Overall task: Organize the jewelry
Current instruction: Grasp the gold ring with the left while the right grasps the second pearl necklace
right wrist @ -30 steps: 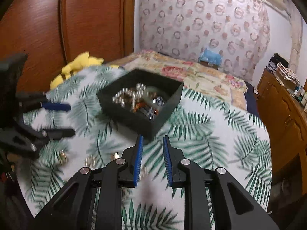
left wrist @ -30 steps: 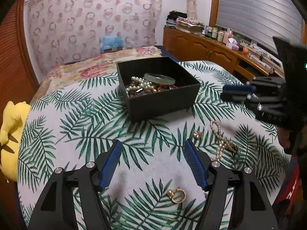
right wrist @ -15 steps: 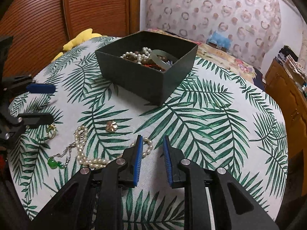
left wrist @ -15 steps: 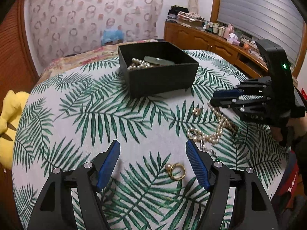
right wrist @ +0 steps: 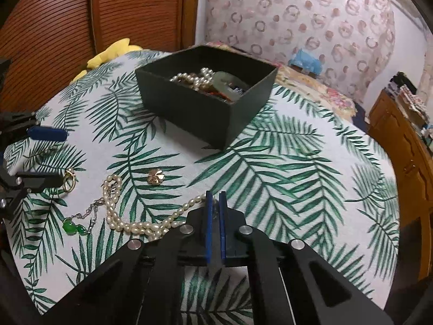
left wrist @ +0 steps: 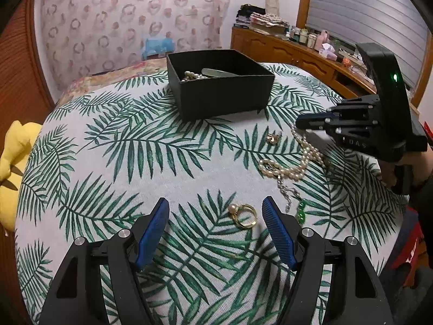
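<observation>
A black box (left wrist: 219, 92) (right wrist: 208, 108) holding pearls and a green bangle stands on the palm-print table. A pearl necklace (left wrist: 300, 159) (right wrist: 140, 222) lies in front of it, beside a gold flower brooch (left wrist: 272, 137) (right wrist: 156, 176), a silver chain with green stones (left wrist: 297, 205) (right wrist: 73, 226) and a gold pearl ring (left wrist: 243, 215) (right wrist: 69, 181). My left gripper (left wrist: 215, 216) is open, low over the table, with the ring between its fingers. My right gripper (right wrist: 215, 197) (left wrist: 300, 124) is shut on the end of the pearl necklace.
A yellow plush toy (left wrist: 13, 159) (right wrist: 108, 54) lies off the table's left edge. A bed with a floral cover (left wrist: 108, 75) is behind the table. A wooden dresser (left wrist: 297, 54) with clutter runs along the right wall, a wooden sliding door (right wrist: 108, 13) on the left.
My left gripper moved forward and down until the ring lies between its fingers. My right gripper came down to the pearl necklace's end and closed on it.
</observation>
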A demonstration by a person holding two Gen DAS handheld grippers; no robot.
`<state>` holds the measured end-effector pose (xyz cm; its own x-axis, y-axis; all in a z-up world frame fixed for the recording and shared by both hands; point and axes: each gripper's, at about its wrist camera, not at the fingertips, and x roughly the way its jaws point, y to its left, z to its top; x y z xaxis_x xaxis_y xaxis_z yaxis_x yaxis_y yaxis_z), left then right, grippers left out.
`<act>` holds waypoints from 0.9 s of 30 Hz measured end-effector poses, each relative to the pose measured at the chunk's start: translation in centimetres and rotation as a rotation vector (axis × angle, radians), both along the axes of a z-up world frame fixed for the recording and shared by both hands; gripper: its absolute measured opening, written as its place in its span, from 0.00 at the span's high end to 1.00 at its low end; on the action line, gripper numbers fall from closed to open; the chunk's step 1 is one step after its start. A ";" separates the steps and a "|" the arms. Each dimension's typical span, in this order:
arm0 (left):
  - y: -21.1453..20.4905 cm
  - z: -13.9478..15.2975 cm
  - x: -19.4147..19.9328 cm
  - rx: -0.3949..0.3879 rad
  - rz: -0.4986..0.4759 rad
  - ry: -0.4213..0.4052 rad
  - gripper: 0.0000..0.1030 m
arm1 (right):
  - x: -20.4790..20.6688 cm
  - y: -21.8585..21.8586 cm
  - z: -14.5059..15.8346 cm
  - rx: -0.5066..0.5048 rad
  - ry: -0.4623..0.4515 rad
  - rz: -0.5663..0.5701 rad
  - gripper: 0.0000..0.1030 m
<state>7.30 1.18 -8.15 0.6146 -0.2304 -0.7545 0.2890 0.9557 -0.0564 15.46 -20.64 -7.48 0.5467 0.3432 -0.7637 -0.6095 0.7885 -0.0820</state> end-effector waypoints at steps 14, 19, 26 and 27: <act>-2.3 -0.2 -0.7 0.053 -0.048 -0.014 0.60 | -1.6 -0.9 2.6 0.046 -0.048 -0.003 0.95; -2.8 -0.8 -0.6 0.081 -0.052 -0.012 0.64 | -1.8 -0.8 2.9 0.047 -0.055 0.002 0.95; -3.0 -0.9 -0.6 0.082 -0.056 -0.018 0.65 | -2.0 -0.8 3.5 0.053 -0.065 0.006 0.95; -3.0 -0.9 -0.6 0.081 -0.056 -0.019 0.65 | -2.1 -0.8 3.5 0.052 -0.066 0.007 0.95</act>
<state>6.69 -1.83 -9.10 0.6167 -0.2030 -0.7606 0.3423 0.9392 0.0268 13.37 -21.45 -3.94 0.5926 0.3860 -0.7071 -0.6099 0.7883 -0.0808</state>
